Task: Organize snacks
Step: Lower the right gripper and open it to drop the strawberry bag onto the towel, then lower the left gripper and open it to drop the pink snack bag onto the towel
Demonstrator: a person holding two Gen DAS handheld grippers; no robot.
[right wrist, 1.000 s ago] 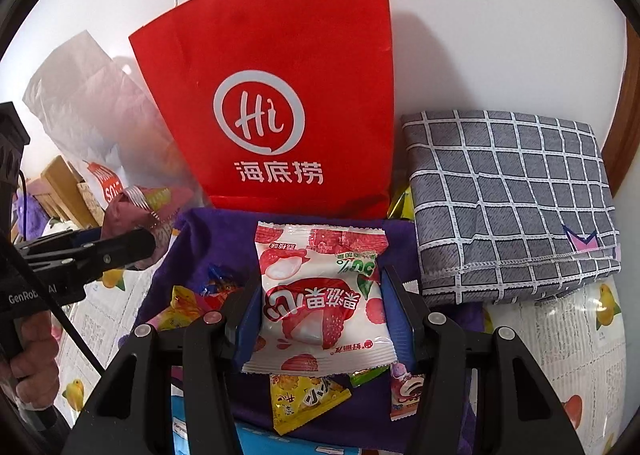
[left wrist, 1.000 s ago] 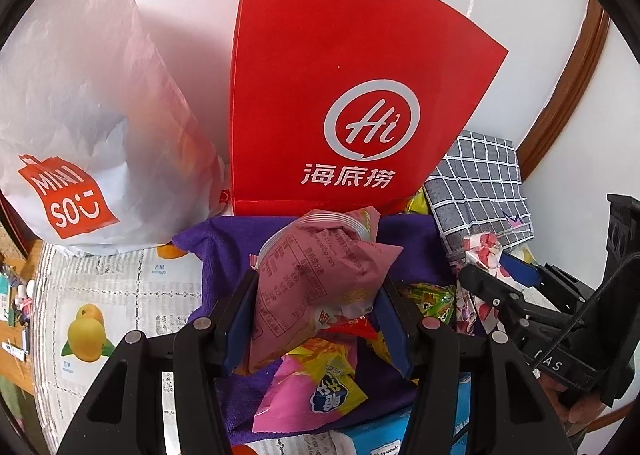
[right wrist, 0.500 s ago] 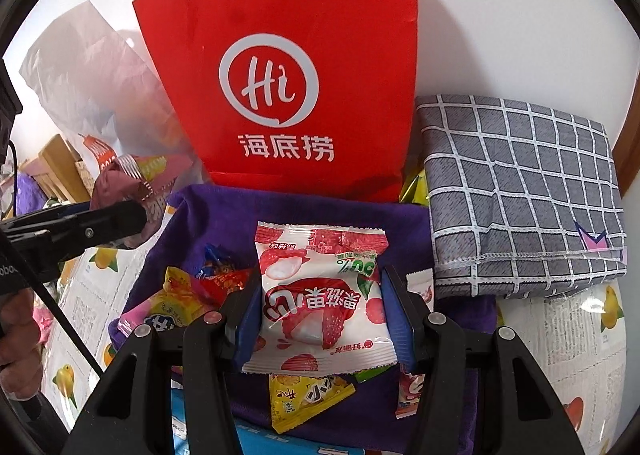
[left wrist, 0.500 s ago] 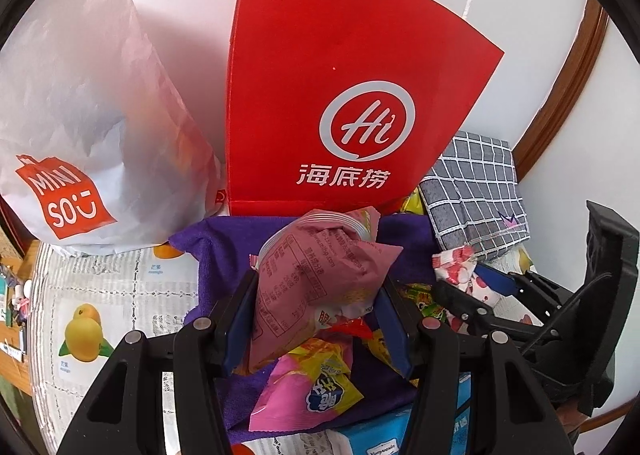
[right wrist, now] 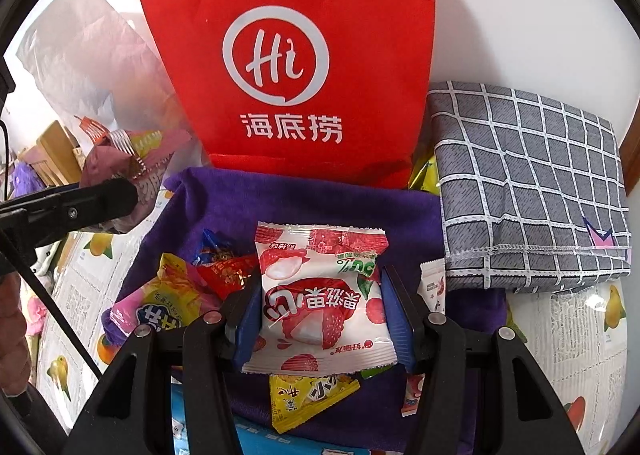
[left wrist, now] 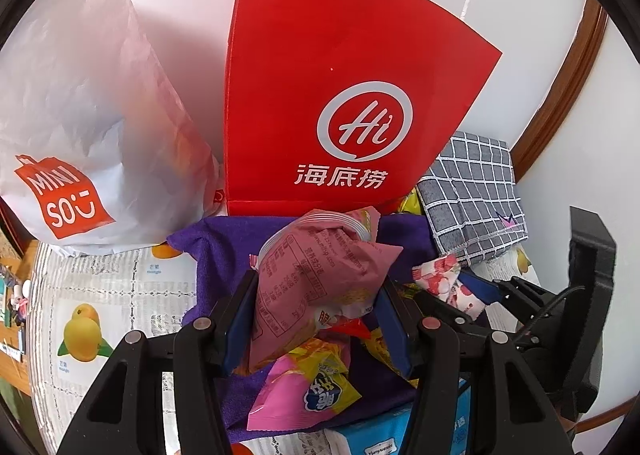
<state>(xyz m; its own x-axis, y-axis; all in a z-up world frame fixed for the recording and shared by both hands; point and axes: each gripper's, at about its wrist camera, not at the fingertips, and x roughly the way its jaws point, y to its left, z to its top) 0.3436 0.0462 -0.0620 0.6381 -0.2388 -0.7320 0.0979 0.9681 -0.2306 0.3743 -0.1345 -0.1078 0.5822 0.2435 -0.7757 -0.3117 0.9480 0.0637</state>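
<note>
left gripper [left wrist: 316, 319] clamps a dusty-pink packet [left wrist: 316, 275]; right gripper [right wrist: 320, 311] clamps a white lychee packet [right wrist: 320, 299] (both above purple cloth [right wrist: 304, 203]).

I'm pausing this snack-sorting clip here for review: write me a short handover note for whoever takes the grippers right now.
Left gripper: shut on a dusty-pink snack packet, held above the purple cloth.
Right gripper: shut on a white lychee-print packet, also over the cloth.
Loose on the cloth: a pink-and-yellow packet, a yellow packet, a small red wrapper and others.
The red paper bag and white Miniso bag stand behind the cloth; their insides are hidden.
Done: two packets picked up.
Left: place both, then sort the rest.
</note>
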